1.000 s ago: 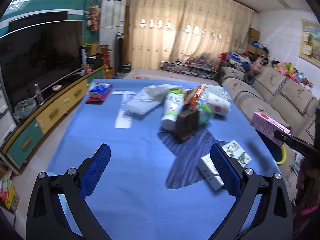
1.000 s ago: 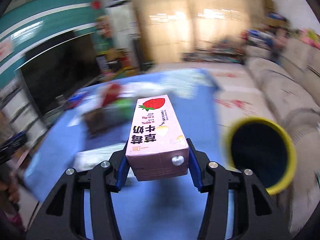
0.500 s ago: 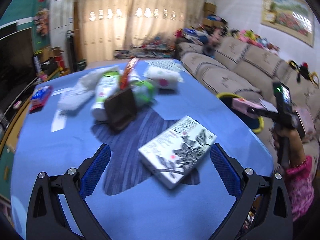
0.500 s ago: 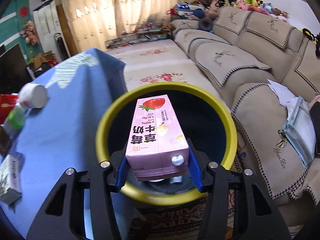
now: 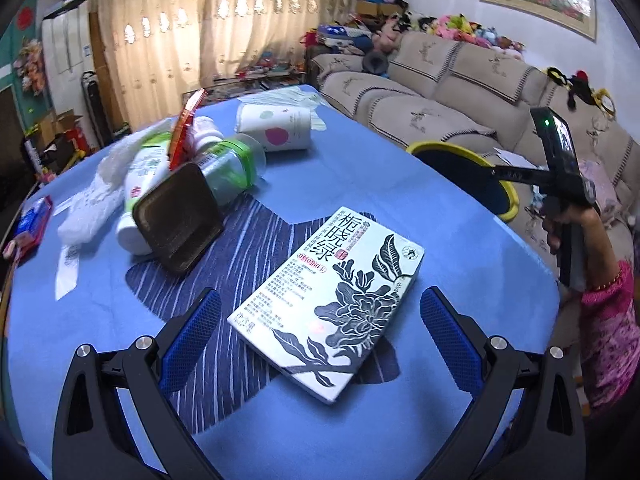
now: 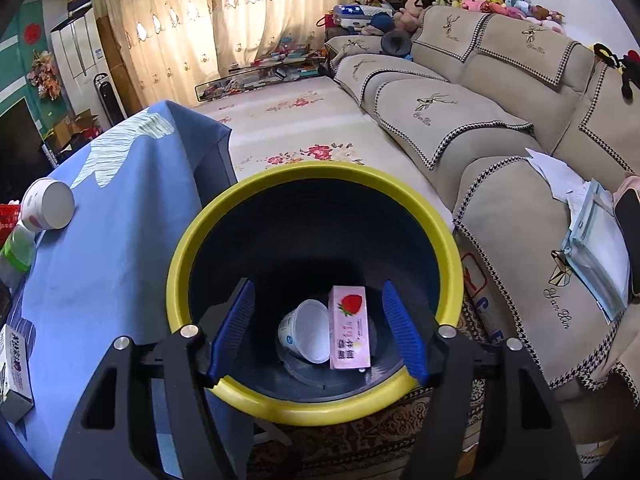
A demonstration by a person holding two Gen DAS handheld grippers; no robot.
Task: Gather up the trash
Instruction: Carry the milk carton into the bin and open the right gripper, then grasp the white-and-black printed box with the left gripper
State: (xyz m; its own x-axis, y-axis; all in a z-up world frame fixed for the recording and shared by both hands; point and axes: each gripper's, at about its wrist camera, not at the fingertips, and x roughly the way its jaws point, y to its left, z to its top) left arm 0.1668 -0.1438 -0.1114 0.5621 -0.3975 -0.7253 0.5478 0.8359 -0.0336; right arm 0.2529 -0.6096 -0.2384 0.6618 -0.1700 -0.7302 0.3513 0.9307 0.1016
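Observation:
My right gripper hangs over the yellow-rimmed dark bin, its jaws opening with nothing between them. A pink strawberry milk carton lies at the bin's bottom beside a white cup. My left gripper stands open just above the blue table, its blue pads on either side of a flat white box with black flower print, not touching it. The same bin shows past the table's right edge, with the other gripper in a hand above it.
Further back on the blue cloth lie a dark tray, a green-labelled bottle, a clear jar, a red wrapper, a white cup and tissue. A beige sofa stands right of the bin.
The right gripper has let go of the pink carton, which now lies in the bin. The left gripper has swung right and sunk over the flat white box.

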